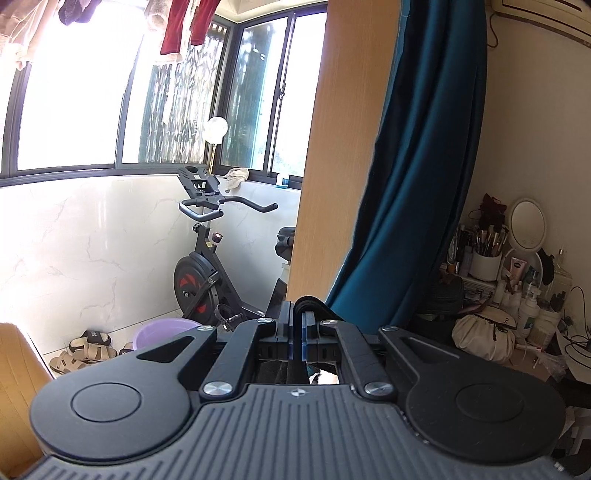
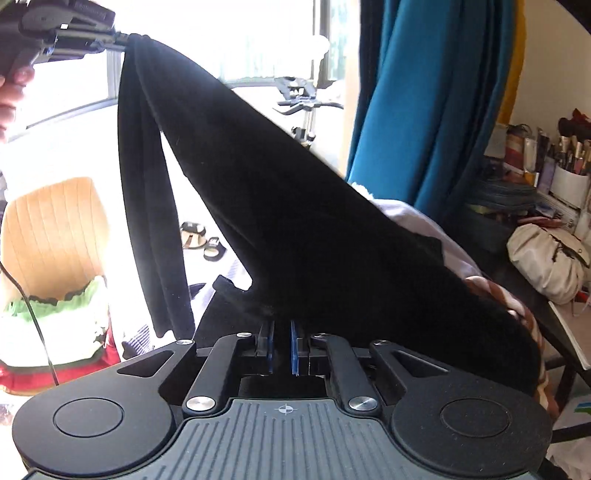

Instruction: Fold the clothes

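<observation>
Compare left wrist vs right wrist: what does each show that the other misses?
Left wrist only: the whole exercise bike, a purple basin, red clothes hanging overhead, and the left tool shut on a bit of black fabric.

Right wrist only: the black garment stretched from the left tool down to the right tool, a white cloth pile behind it, and a wooden chair back.

Both: teal curtain, sandals, cream bag, makeup brushes.
</observation>
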The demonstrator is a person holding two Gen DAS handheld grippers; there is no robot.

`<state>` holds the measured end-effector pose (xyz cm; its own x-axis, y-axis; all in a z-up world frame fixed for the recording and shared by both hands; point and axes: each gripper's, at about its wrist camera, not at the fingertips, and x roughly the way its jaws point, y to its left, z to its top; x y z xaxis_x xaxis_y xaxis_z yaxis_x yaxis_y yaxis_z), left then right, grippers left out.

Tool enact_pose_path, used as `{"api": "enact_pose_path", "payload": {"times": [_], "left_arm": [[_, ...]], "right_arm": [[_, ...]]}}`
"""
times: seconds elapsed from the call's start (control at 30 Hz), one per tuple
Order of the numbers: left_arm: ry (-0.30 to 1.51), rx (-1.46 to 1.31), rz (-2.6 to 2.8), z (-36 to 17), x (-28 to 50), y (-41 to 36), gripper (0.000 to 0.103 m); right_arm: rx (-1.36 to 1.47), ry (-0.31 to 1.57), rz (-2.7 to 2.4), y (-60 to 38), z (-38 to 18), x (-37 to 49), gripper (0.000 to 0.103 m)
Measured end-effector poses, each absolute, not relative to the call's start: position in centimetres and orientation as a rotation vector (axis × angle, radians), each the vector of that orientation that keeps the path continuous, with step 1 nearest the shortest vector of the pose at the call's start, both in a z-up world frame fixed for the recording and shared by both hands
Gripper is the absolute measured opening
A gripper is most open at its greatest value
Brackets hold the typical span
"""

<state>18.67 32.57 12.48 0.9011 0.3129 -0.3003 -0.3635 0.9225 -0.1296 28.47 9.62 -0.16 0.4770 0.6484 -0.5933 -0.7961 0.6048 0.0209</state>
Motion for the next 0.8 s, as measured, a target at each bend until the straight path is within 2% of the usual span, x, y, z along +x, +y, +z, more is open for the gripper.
{"api": "enact_pose_path", "payload": {"times": [0.2,0.3,0.57,0.8], "left_arm": [[0.26,-0.19,0.384,12.8,18.9,32.7,0.004],[0.27,-0.225,0.381,12.5,19.5,33.0,0.004],[0.381,-0.223,0.448,9.1,20.9,32.7,0.004],[0.585,-0.281,0.574,3.3,20.9,35.2,0.004]], "right_arm": [[-0.047,0.442,0.731,2.3,6.5,29.5,0.006],[0.06,0.424,0.622,-1.6,7.8,31.4,0.006],[0.096,0.425,0.416,-7.4,7.2,32.7,0.004],[0.075,0.653,0.3,-9.7,0.8,33.9,0.002]]}}
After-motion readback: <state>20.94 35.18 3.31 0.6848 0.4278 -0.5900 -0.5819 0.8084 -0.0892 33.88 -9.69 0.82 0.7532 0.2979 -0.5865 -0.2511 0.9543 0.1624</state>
